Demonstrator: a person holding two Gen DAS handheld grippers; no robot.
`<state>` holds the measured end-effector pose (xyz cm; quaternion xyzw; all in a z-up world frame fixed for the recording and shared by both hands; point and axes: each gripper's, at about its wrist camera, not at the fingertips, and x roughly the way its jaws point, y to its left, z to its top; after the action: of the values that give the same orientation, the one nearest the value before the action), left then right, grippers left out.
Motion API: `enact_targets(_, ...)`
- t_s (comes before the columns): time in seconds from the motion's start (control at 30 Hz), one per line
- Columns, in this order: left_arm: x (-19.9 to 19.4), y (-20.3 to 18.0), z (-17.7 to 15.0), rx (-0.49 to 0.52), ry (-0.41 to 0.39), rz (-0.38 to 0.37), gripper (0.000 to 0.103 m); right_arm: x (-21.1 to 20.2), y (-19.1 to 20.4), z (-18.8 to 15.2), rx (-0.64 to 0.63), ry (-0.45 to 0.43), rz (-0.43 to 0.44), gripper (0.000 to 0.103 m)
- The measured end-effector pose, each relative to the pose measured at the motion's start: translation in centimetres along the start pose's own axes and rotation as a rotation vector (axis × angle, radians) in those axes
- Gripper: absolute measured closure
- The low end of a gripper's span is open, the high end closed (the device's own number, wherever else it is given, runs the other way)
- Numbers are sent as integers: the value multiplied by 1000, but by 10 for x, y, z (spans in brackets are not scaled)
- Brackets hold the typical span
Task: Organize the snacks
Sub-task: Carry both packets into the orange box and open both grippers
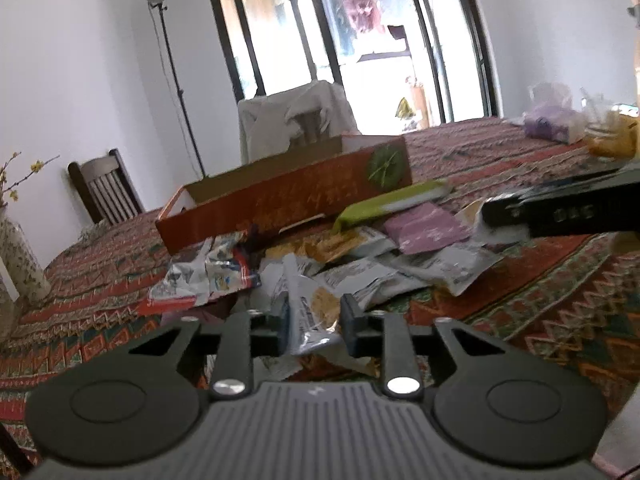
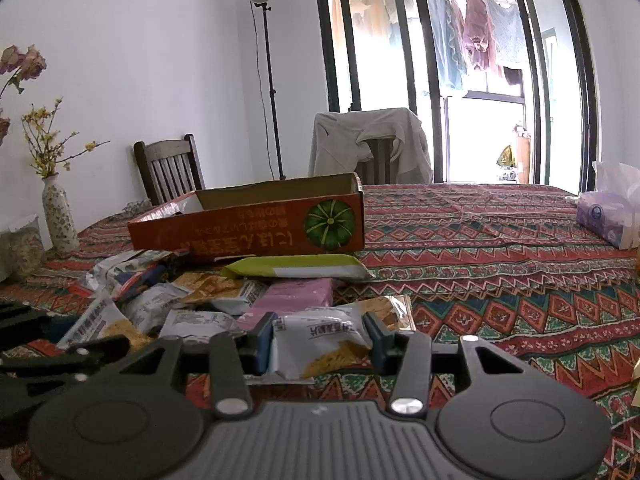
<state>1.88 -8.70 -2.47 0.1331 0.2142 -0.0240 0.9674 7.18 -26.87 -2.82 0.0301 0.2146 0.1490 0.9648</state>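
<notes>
- The left gripper (image 1: pixel 314 322) pinches a white snack packet (image 1: pixel 316 316) at the near edge of the pile; its fingers (image 1: pixel 350 322) press on both sides of the crumpled foil.
- The right gripper (image 2: pixel 320 342) has its pads against the two sides of a white-and-yellow snack bag (image 2: pixel 320 340); this bag lies at the near right corner of the pile.
- The pile of snacks (image 2: pixel 200 300) lies on the patterned tablecloth (image 2: pixel 500 280), just in front of the orange cardboard box (image 2: pixel 256 228).
- A green packet (image 2: pixel 300 268) lies along the front wall of the box, touching or nearly touching it.
- The box is open on top and its inside looks empty.
- To the right of the pile the cloth is free as far as the tissue pack (image 2: pixel 604 216).
- To the left, a vase (image 2: pixel 60 220) stands near the table edge.
</notes>
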Motion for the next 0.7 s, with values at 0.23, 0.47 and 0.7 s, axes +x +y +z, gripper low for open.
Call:
enact_targets(0.23,-14,6,7,-29,-46,-34,91,-4,3,1,-7,-7,0,58)
enact_targets(0.47,-22,12,12,-43,-88,-47,91,-6,7,5,-16,-19,5,58)
enact_targets(0.7,-24,23,32,-66,-158,-39,91,-8,11,18,-27,-62,10,58)
